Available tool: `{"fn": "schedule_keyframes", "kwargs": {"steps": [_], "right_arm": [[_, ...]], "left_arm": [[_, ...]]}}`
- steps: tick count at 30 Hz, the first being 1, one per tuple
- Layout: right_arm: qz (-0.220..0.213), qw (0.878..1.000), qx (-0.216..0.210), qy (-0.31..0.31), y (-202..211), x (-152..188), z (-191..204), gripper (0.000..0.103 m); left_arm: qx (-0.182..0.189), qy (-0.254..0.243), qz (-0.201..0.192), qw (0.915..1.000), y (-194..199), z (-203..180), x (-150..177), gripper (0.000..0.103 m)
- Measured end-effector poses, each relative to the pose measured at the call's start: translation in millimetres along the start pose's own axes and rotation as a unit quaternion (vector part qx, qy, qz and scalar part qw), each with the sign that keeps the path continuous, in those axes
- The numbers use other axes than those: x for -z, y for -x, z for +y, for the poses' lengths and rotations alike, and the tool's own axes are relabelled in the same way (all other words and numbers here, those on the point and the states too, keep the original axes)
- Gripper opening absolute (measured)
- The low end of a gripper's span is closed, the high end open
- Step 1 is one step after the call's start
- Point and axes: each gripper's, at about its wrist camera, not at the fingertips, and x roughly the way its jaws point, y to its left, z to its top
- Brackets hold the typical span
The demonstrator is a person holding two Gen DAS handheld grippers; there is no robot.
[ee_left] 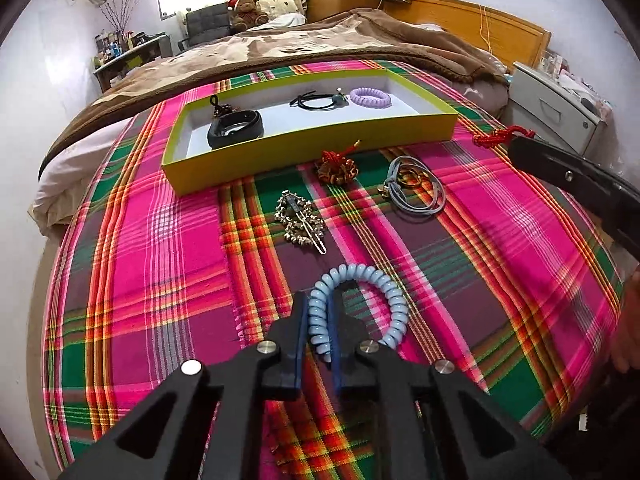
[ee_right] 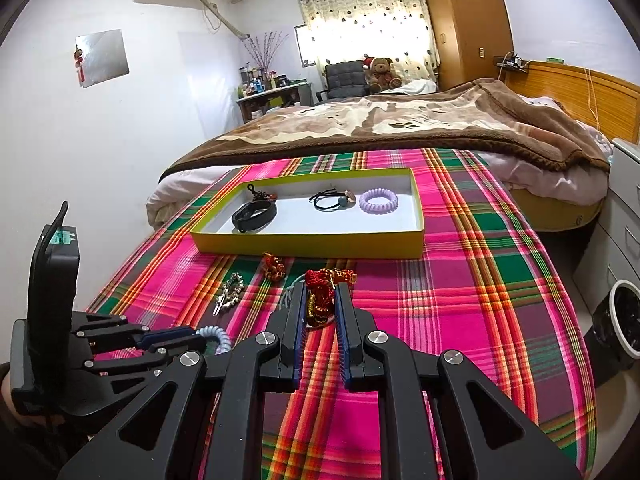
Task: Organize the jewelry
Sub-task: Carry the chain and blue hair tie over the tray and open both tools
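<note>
1. On the plaid cloth [ee_left: 160,280] near its front edge, my left gripper [ee_left: 320,320] is clamped on one side of the light blue coil hair tie [ee_left: 360,280]; the rest of the loop curves out to the right of the fingers.
2. My right gripper [ee_right: 320,304] is closed on a red knotted charm with gold pieces [ee_right: 320,292], held above the cloth's middle.
3. Toward the cloth's far edge sits the yellow-sided tray [ee_left: 240,172]. I see in it a black band [ee_left: 236,132] at the left end, a black hair tie with a bead [ee_left: 316,100] in the middle, and a lilac coil hair tie [ee_left: 370,97] toward the right.
4. Loose on the cloth between my grippers and the tray: a beaded hair clip [ee_left: 300,220], a small red and gold ornament [ee_left: 336,166] just beside the tray's near wall, and a grey cord with rings [ee_left: 416,188] to the right of it.
</note>
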Motion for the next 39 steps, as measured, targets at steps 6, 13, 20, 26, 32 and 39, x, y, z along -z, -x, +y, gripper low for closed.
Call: {"fn": "schedule_keyframes", "kwargs": {"steps": [6, 13, 20, 26, 32, 39], "right_arm": [[-0.002, 1.000, 0.003, 0.000, 0, -1, 0, 0.014], [-0.007, 1.000, 0.007, -0.002, 2, -6, -1, 0.014], [-0.011, 1.000, 0.010, 0.004, 2, -16, -1, 0.014], [-0.021, 1.000, 0.015, 0.017, -3, -32, 2, 0.014], [-0.029, 0.999, 0.020, 0.024, -11, -50, 2, 0.014], [-0.026, 0.999, 0.025, 0.034, -27, -65, -1, 0.014]], "left_arm": [[0.011, 0.023, -0.011, 0.9996, 6, 8, 0, 0.010], [0.022, 0.041, -0.044, 0.9979, 24, 16, -11, 0.010], [0.026, 0.059, -0.069, 0.9955, 33, 25, -28, 0.010], [0.029, 0.078, -0.088, 0.9927, 32, 41, -50, 0.010], [0.025, 0.092, -0.095, 0.9909, 25, 58, -71, 0.010], [0.025, 0.109, -0.093, 0.9894, 13, 75, -91, 0.010]]}}
